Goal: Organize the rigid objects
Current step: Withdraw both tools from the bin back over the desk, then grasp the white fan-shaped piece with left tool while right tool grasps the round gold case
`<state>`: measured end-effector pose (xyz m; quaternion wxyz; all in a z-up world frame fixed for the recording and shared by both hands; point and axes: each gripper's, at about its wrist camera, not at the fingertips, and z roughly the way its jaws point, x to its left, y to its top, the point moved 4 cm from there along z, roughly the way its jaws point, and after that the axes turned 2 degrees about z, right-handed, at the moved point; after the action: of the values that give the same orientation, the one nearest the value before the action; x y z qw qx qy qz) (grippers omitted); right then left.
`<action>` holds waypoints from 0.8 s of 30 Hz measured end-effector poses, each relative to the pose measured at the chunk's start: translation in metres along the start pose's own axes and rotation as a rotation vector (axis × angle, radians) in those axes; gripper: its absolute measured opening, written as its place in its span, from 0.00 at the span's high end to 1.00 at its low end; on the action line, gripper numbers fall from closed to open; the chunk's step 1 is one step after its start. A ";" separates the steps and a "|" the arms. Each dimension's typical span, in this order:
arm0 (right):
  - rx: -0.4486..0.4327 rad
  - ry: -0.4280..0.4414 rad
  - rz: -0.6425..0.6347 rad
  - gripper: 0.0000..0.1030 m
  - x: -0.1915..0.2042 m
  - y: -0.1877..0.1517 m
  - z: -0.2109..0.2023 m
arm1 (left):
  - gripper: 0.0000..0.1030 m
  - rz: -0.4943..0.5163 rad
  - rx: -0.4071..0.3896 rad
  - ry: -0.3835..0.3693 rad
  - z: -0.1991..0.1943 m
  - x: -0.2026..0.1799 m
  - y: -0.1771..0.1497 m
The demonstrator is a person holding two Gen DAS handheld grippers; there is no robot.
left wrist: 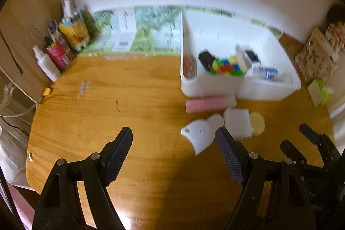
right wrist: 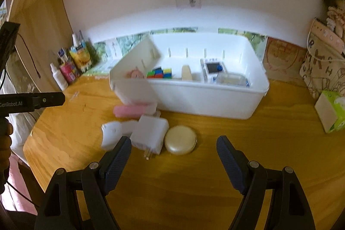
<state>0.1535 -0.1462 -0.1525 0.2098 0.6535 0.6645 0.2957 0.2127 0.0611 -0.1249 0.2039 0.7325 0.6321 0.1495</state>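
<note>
A white storage bin (right wrist: pixel 207 100) (left wrist: pixel 269 89) stands on the wooden table and holds a colourful cube (right wrist: pixel 160 73) (left wrist: pixel 228 67), a small screen device (right wrist: pixel 213 68) and other items. In front of it lie a pink cylinder (right wrist: pixel 129 111) (left wrist: pixel 204 105), a white curved gadget (right wrist: pixel 112 133) (left wrist: pixel 198 133), a white plug adapter (right wrist: pixel 151 135) (left wrist: pixel 237 124) and a round cream compact (right wrist: pixel 180 140) (left wrist: pixel 257 123). My right gripper (right wrist: pixel 173 150) is open just before the adapter and compact. My left gripper (left wrist: pixel 173 143) is open, left of the gadget.
Bottles and packets (left wrist: pixel 64 40) stand at the back left by a wooden side panel. A tissue box (right wrist: pixel 330 111) and a patterned bag (right wrist: pixel 323 66) are at the right. A printed mat (left wrist: pixel 140 33) lies behind. The left gripper's body (right wrist: pixel 32 101) shows at far left.
</note>
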 end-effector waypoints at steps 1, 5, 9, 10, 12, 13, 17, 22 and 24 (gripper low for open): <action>0.009 0.000 -0.005 0.21 0.001 -0.004 0.003 | 0.20 0.009 0.023 -0.005 0.005 -0.002 -0.003; 0.045 -0.011 -0.043 0.21 0.004 -0.015 0.014 | 0.20 0.051 0.093 -0.015 0.022 -0.010 -0.011; 0.061 -0.032 -0.075 0.21 0.005 -0.023 0.023 | 0.20 0.119 0.151 -0.003 0.036 -0.019 -0.016; 0.063 -0.036 -0.079 0.21 0.005 -0.024 0.024 | 0.20 0.135 0.167 -0.004 0.040 -0.021 -0.017; 0.066 -0.049 -0.091 0.21 0.004 -0.027 0.029 | 0.20 0.166 0.202 -0.013 0.047 -0.026 -0.019; 0.069 -0.057 -0.100 0.21 0.004 -0.028 0.031 | 0.20 0.185 0.224 -0.016 0.053 -0.030 -0.020; 0.087 -0.083 -0.122 0.21 0.001 -0.030 0.041 | 0.20 0.233 0.293 -0.006 0.069 -0.039 -0.025; 0.110 -0.089 -0.119 0.21 -0.003 -0.028 0.054 | 0.20 0.240 0.364 0.000 0.088 -0.043 -0.028; 0.119 -0.093 -0.119 0.21 -0.005 -0.027 0.059 | 0.20 0.231 0.382 0.000 0.094 -0.043 -0.028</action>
<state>0.1732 -0.1431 -0.2150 0.2184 0.6371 0.7081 0.2119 0.2264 0.0119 -0.2184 0.0430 0.8253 0.5610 0.0492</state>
